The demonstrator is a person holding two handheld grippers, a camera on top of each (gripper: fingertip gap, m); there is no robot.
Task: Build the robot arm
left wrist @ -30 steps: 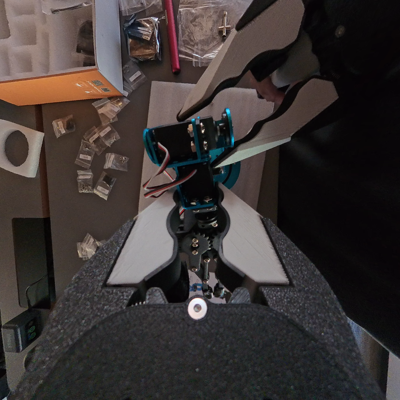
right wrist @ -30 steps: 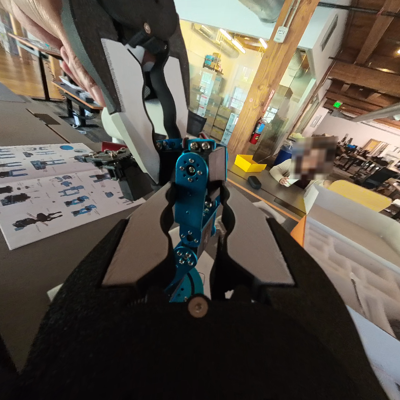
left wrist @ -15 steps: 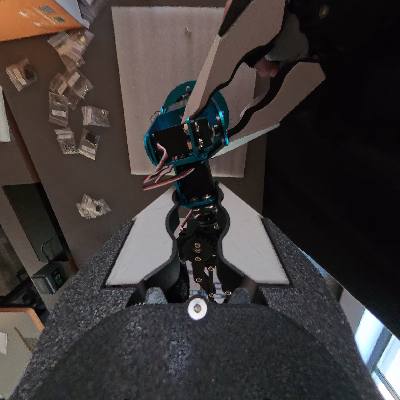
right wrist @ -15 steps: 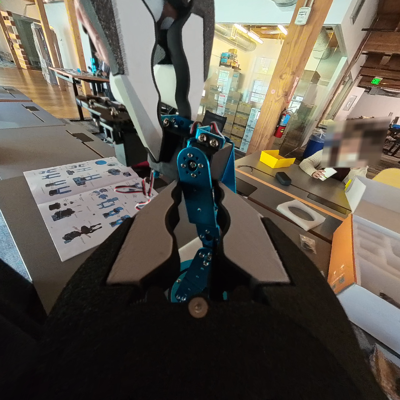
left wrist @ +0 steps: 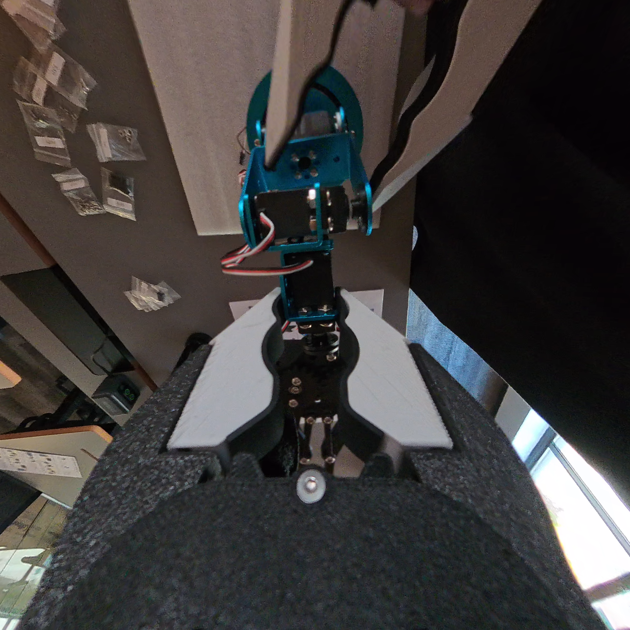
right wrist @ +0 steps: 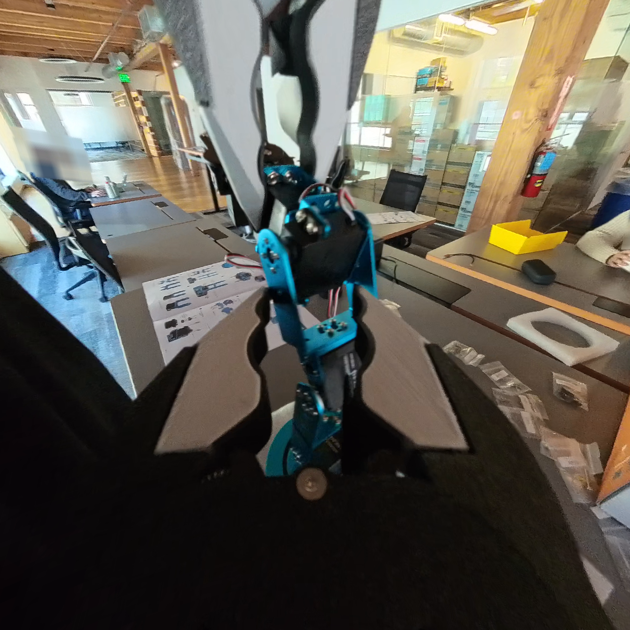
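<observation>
In the left wrist view, the left gripper (left wrist: 308, 306) sits at the frame's centre with its two white fingers (left wrist: 238, 368) pressed against the blue-and-black end of a small blue robot arm (left wrist: 303, 204) — clamped on it. The arm runs up the frame to a round blue base (left wrist: 353, 112) over a white foam sheet (left wrist: 204, 102). The right gripper (left wrist: 320, 177) comes down from the top edge, its fingers on either side of the arm's blue bracket. Small clear parts bags (left wrist: 112, 143) lie on the grey table (left wrist: 136, 238) at upper left.

In the right wrist view, the right gripper (right wrist: 312, 306) holds the same robot arm (right wrist: 317, 259) at mid-frame, its grey fingers (right wrist: 402, 375) closed against the blue links. The left gripper (right wrist: 289, 184) reaches in from the top, gripping the arm's upper end. An open illustrated booklet (right wrist: 191, 306) lies at centre left, parts bags (right wrist: 511, 392) at right, and a white foam frame (right wrist: 562, 337) and a yellow bin (right wrist: 525, 235) sit farther up the right side — on the desks behind.
</observation>
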